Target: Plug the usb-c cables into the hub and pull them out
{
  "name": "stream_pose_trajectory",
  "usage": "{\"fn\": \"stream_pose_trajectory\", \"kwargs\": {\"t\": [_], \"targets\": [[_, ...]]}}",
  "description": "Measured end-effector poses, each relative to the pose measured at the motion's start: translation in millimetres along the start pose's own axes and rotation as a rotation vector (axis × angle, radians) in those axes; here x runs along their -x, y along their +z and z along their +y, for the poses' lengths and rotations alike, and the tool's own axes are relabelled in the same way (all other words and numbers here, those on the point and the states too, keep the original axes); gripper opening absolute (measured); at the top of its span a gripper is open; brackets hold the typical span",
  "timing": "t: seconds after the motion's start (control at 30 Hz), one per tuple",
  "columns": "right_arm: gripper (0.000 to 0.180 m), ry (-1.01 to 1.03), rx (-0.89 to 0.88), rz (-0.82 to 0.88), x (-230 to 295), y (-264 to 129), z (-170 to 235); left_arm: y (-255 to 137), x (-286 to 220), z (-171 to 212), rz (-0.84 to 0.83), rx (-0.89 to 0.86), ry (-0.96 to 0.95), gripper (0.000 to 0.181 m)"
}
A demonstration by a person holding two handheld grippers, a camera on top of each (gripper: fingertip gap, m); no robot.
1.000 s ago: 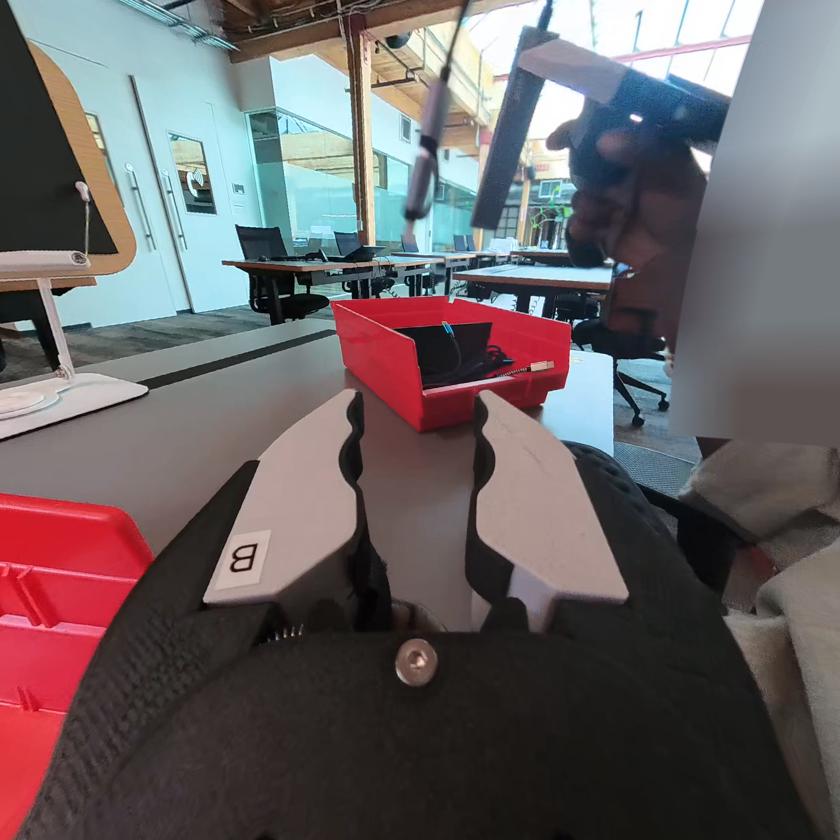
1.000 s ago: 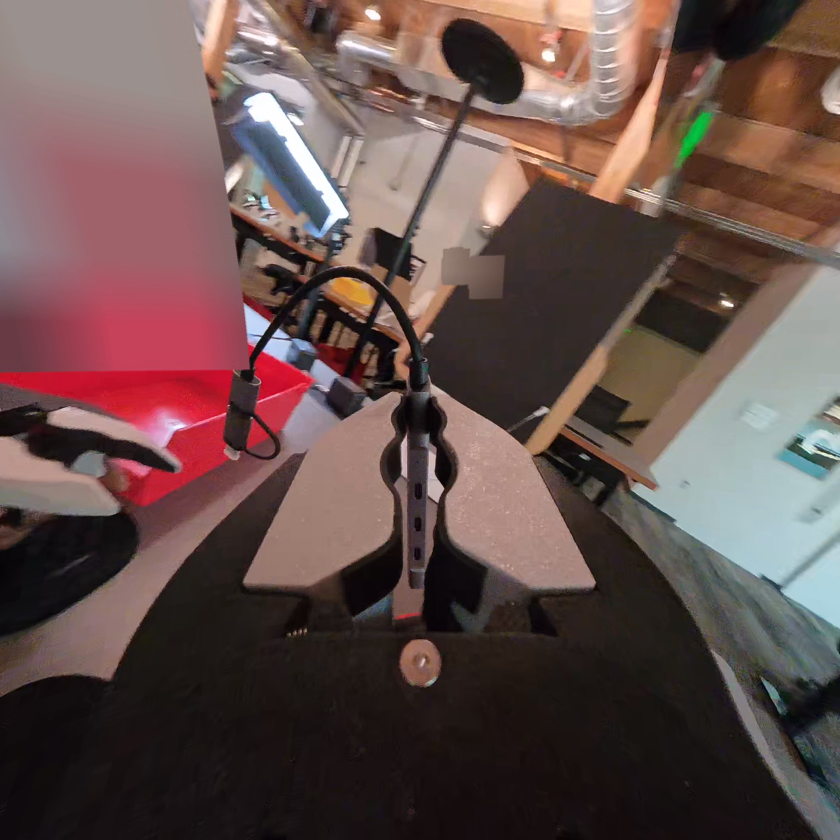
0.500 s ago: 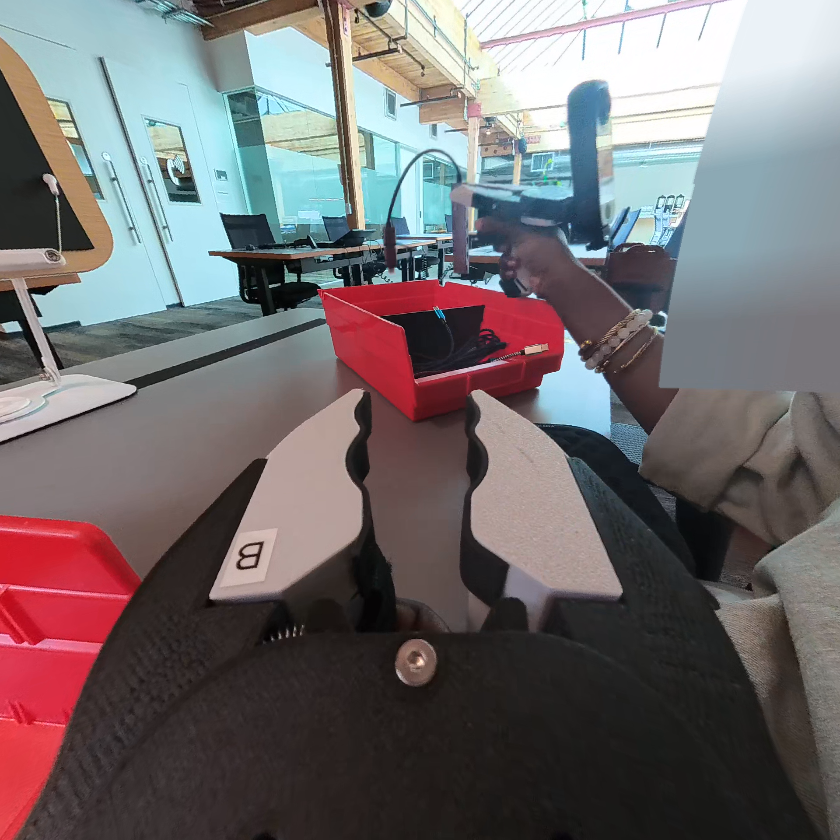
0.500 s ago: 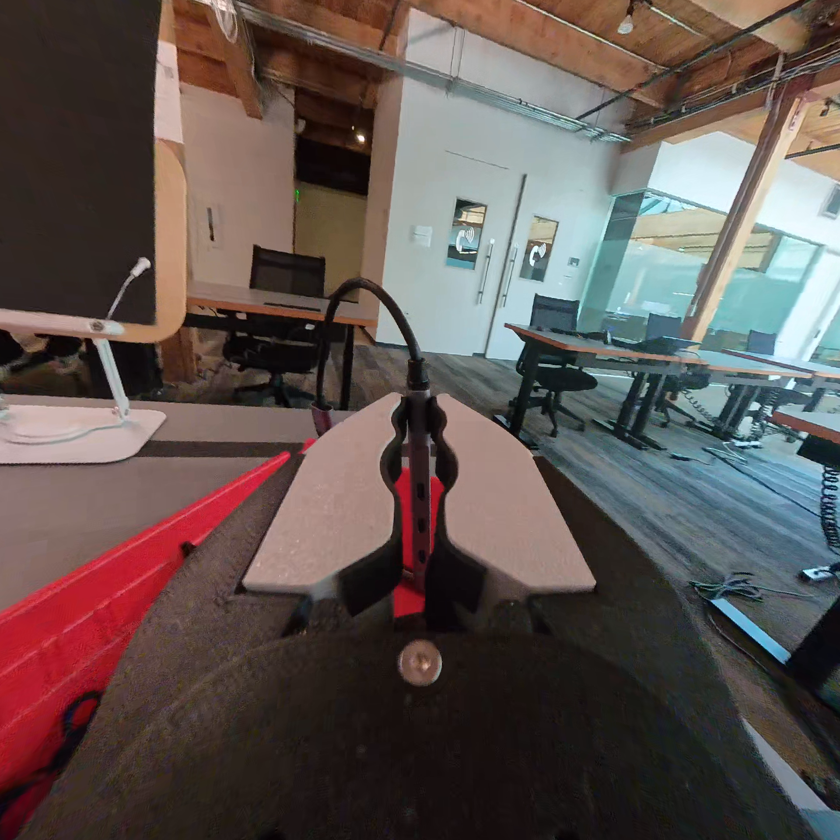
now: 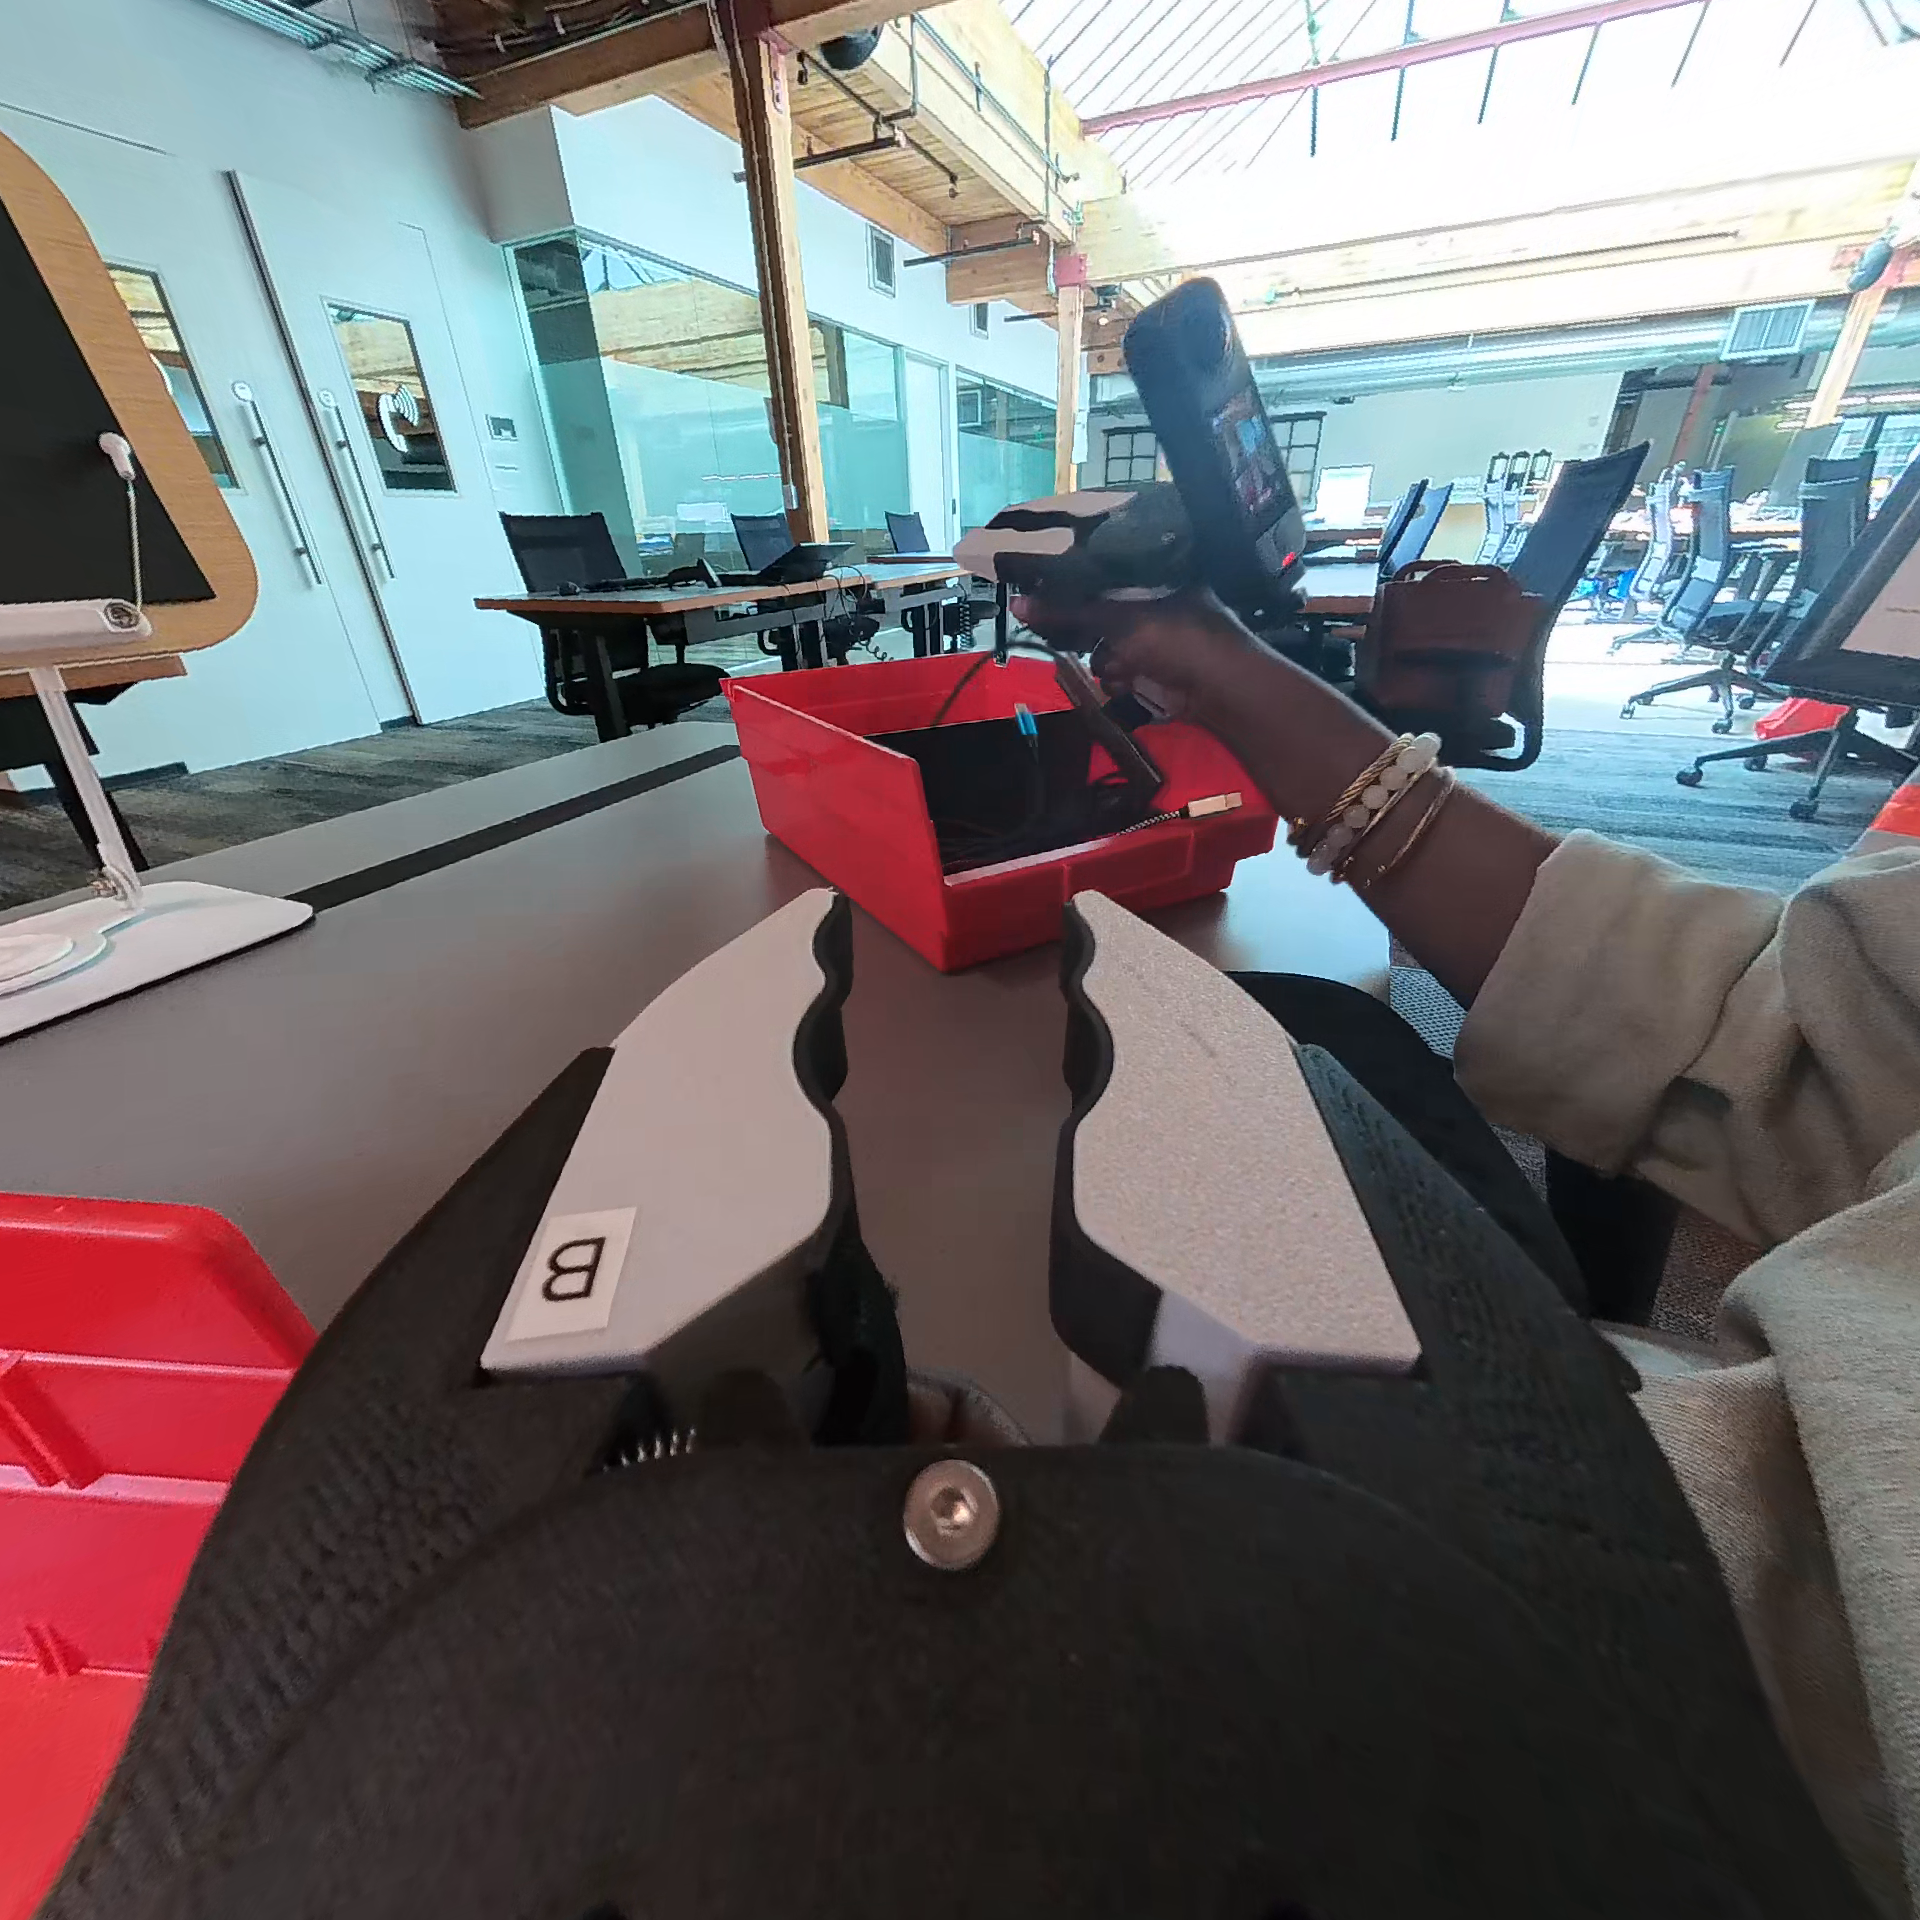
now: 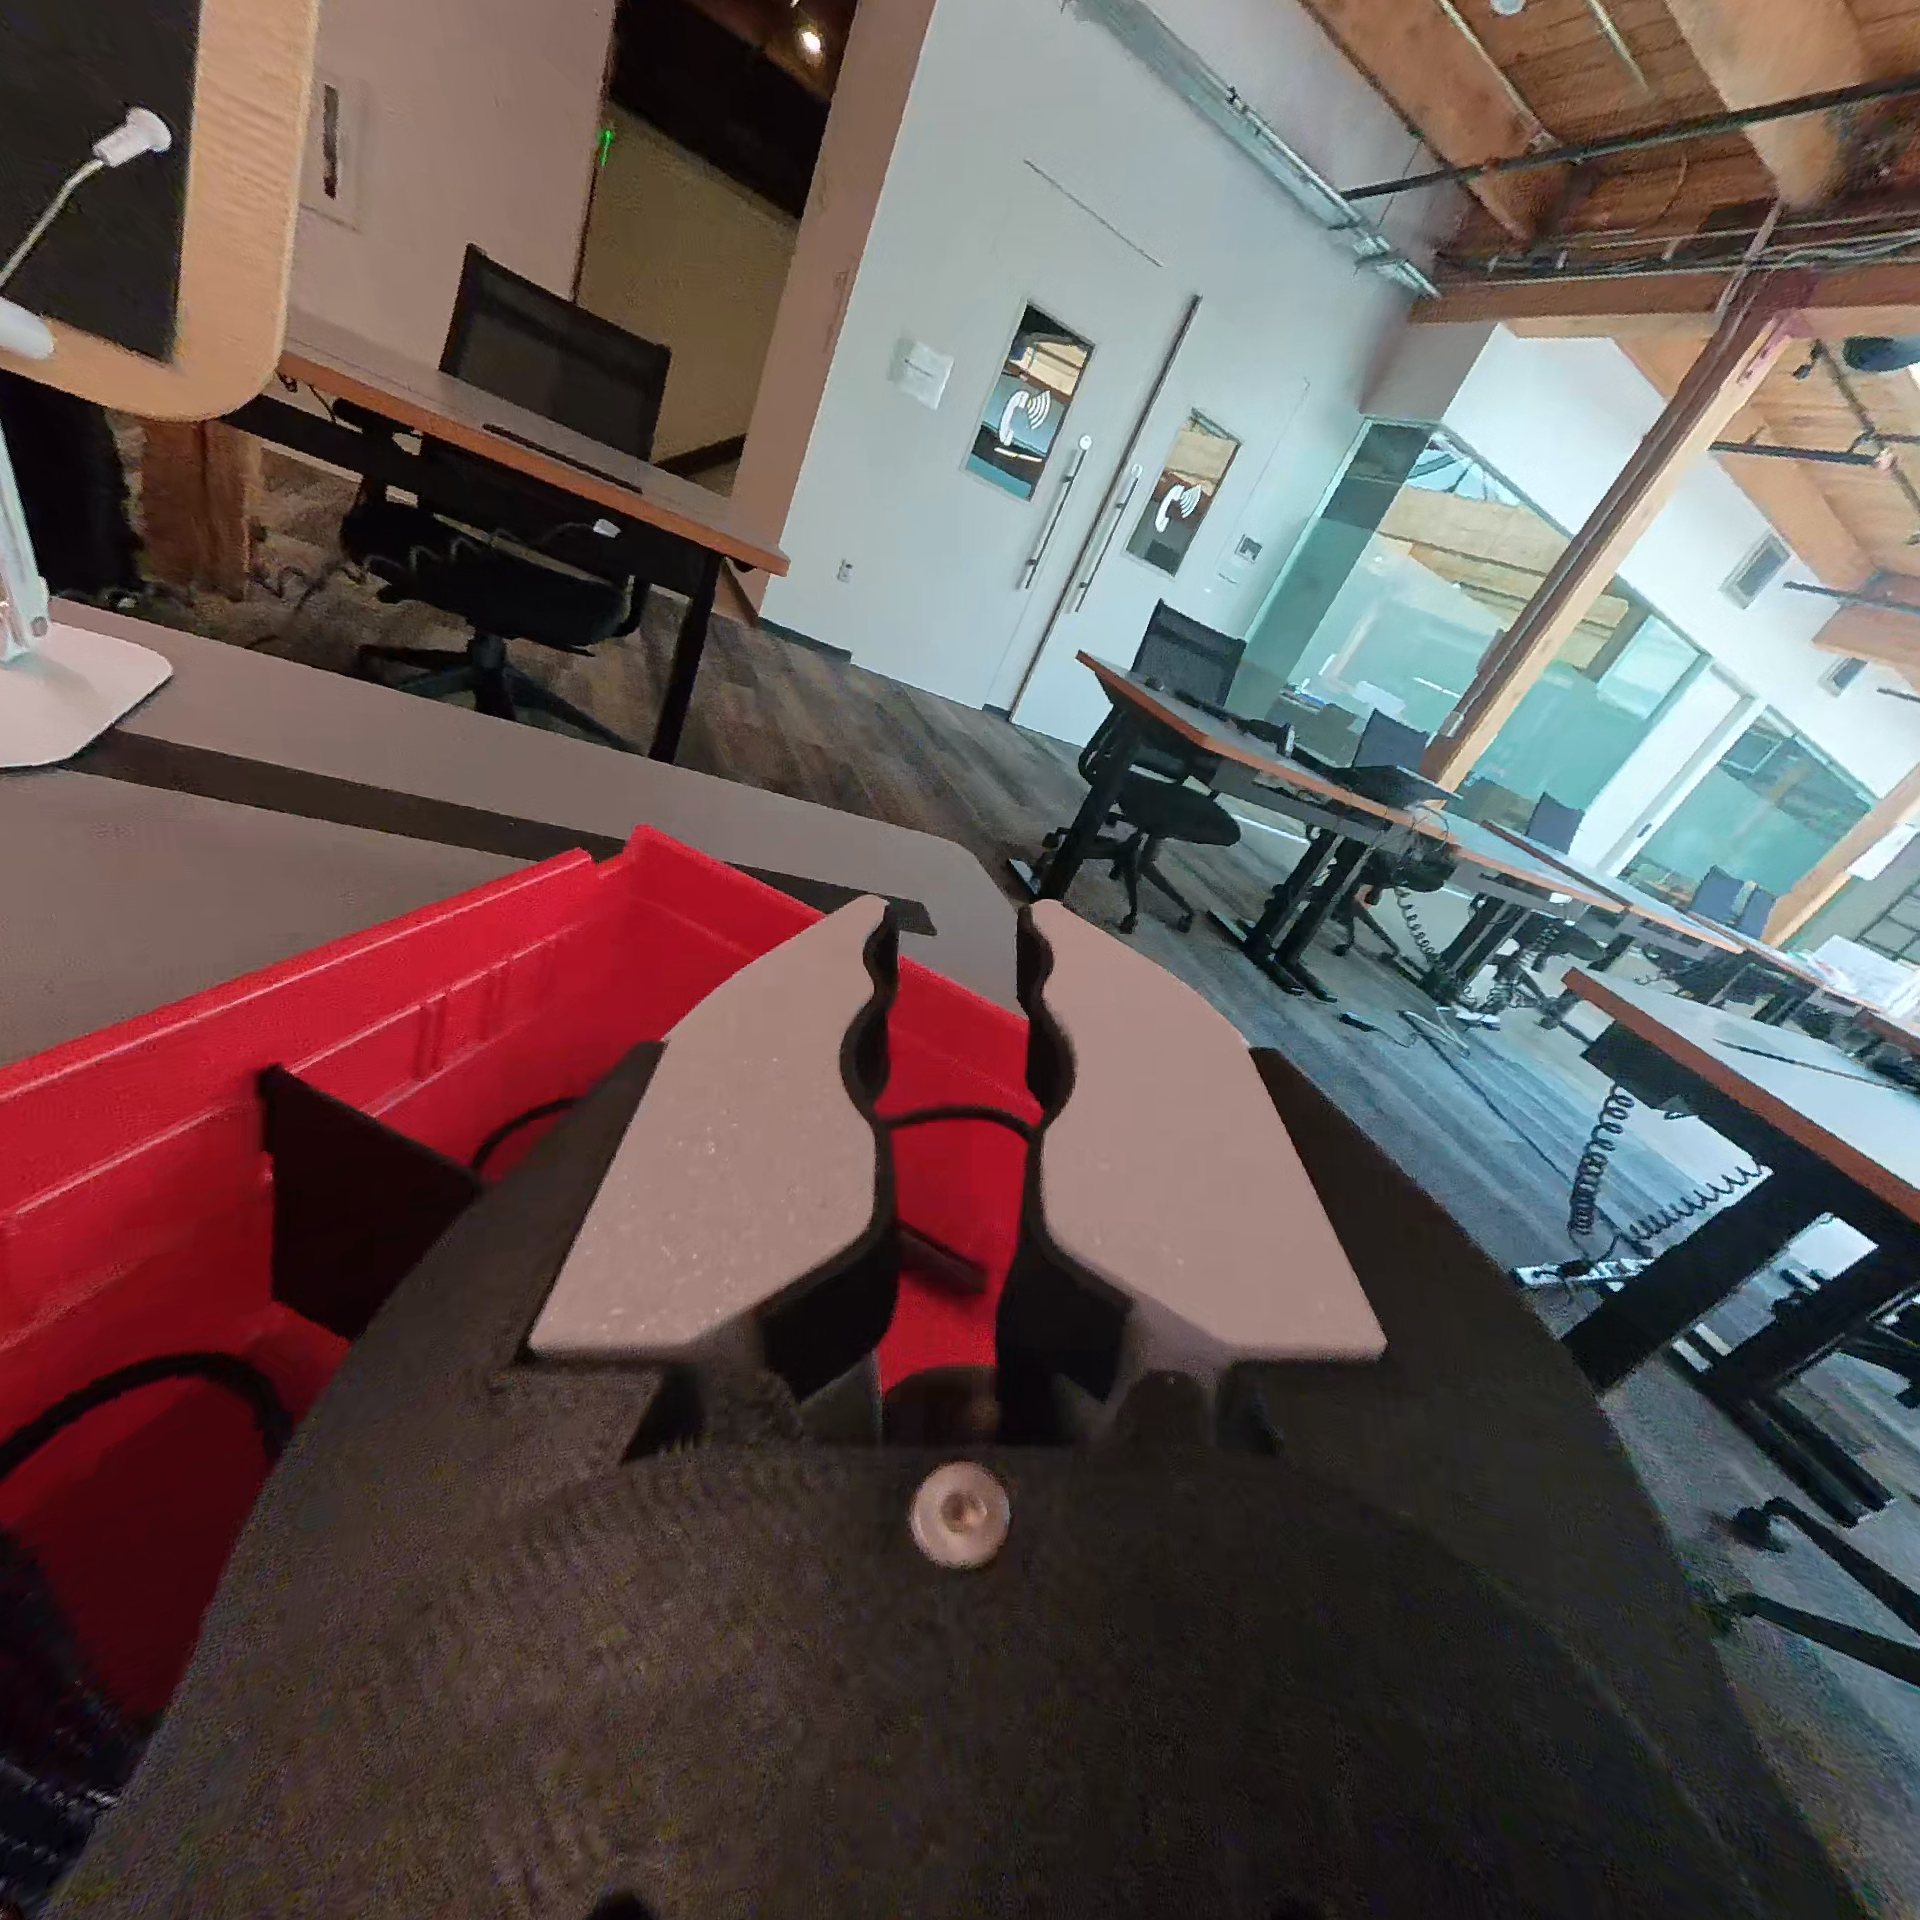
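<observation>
My left gripper (image 5: pixel 951 914) is open and empty, low over the dark table (image 5: pixel 468 997), pointing at the red bin (image 5: pixel 852 790). My right gripper (image 6: pixel 956 914) is open and empty just above that bin (image 6: pixel 312 997); it also shows in the left wrist view (image 5: pixel 982 545), held by a hand. The slim dark hub (image 5: pixel 1107 727) with its short black cable (image 5: pixel 961 686) hangs or leans inside the bin below it. In the right wrist view the hub (image 6: pixel 940 1262) and its cable (image 6: pixel 956 1117) show between my fingers. A blue-tipped cable (image 5: pixel 1027 722) and a braided cable (image 5: pixel 1210 805) lie in the bin.
A second red bin (image 5: pixel 104 1403) sits at the near left. A white stand (image 5: pixel 104 935) is on the table's left side. A black divider (image 6: pixel 343 1195) stands in the bin. The person's sleeved arm (image 5: pixel 1610 1039) crosses the right. Office desks and chairs stand beyond. My right fingertips sit around 40 cm from my left ones.
My right gripper came down over the red bin and opened, letting go of the hub, which is now in the bin. My left gripper stayed open and barely moved.
</observation>
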State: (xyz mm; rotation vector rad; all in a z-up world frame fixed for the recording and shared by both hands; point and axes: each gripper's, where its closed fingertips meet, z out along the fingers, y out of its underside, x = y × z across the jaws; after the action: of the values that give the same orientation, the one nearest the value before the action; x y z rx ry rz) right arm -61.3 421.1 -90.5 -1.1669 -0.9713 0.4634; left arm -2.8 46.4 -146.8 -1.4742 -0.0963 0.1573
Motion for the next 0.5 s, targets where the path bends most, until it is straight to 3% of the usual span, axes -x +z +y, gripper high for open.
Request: {"fn": "stream_pose_trajectory", "kwargs": {"t": [0.23, 0.3, 0.4, 0.5], "targets": [[0.039, 0.055, 0.123, -0.123, -13, -27, -12, 0, -1, 0, 0.002, -0.004, 0.007, 0.038], [0.044, 0.06, 0.317, -0.178, -19, -42, 10, 0, -1, -1, 0.002, -0.007, 0.012, 0.038], [0.059, -0.042, 0.767, -0.309, -24, -83, 81, 0, -1, -1, 0.002, -0.007, 0.019, 0.038], [0.053, -0.075, 0.92, -0.439, -20, -108, 117, 1, -2, 0, 0.002, 0.0, 0.022, 0.038]]}}
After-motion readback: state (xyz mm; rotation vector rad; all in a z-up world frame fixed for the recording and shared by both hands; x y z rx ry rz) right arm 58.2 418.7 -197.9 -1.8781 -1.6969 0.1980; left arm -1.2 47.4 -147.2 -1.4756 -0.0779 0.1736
